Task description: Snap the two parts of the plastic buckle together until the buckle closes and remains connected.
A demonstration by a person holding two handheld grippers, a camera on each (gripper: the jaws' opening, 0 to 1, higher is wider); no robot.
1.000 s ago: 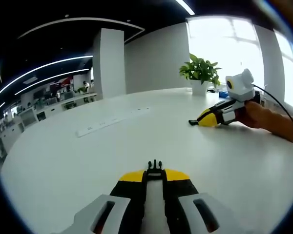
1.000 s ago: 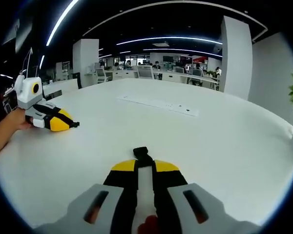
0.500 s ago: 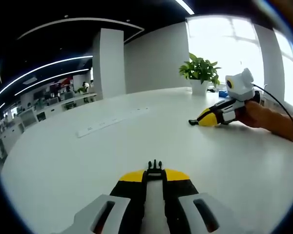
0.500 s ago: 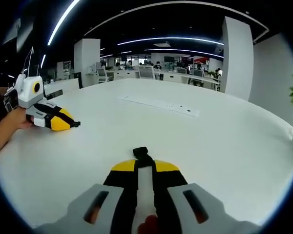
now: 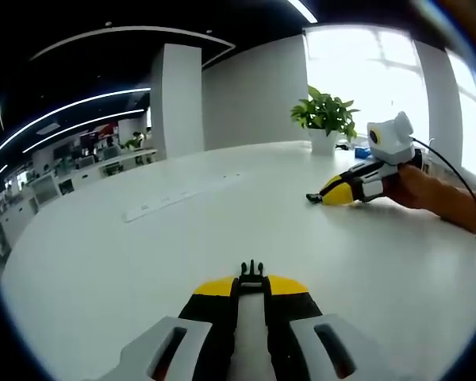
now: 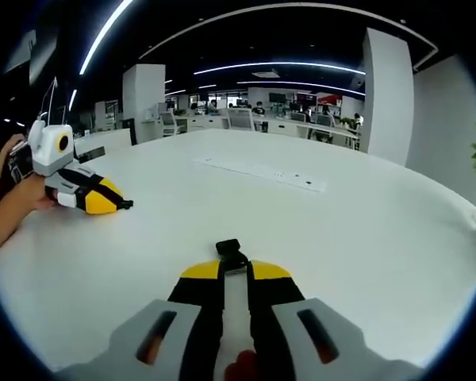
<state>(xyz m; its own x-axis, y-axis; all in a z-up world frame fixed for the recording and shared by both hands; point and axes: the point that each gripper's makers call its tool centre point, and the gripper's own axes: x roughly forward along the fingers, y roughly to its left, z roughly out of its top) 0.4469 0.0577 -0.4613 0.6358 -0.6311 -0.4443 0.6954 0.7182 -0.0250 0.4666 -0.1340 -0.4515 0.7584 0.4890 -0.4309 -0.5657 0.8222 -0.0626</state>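
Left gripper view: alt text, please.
The left tongs pinch the pronged buckle half over a white table. Far right, the right tongs rest on the table in a person's hand, before a potted plant.

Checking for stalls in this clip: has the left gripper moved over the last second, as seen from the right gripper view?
Yes, slightly. The left gripper has edged toward the white strip set in the table.

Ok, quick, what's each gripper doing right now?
Left gripper: shut on the pronged buckle part.
Right gripper: shut on the buckle socket.
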